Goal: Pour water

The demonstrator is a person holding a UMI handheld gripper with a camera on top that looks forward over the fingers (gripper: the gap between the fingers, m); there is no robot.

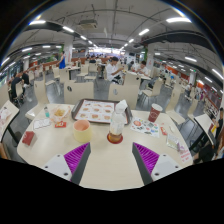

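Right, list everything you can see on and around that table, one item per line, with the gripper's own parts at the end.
Pale table top: one, cream, under and ahead of the fingers.
White plastic bottle on a red base: one, just ahead of the fingers, upright.
Translucent orange cup: one, left of the bottle.
Red-brown cup: one, beyond the bottle to its right.
Flat tray with a patterned sheet: one, white and dark-rimmed, beyond the bottle.
Small items at the table's sides: several, too small to name.
Hall with ceiling lights and people at far tables: background.
Gripper: one, open, nothing between its fingers.
Purple finger pads: two, on the inner faces.
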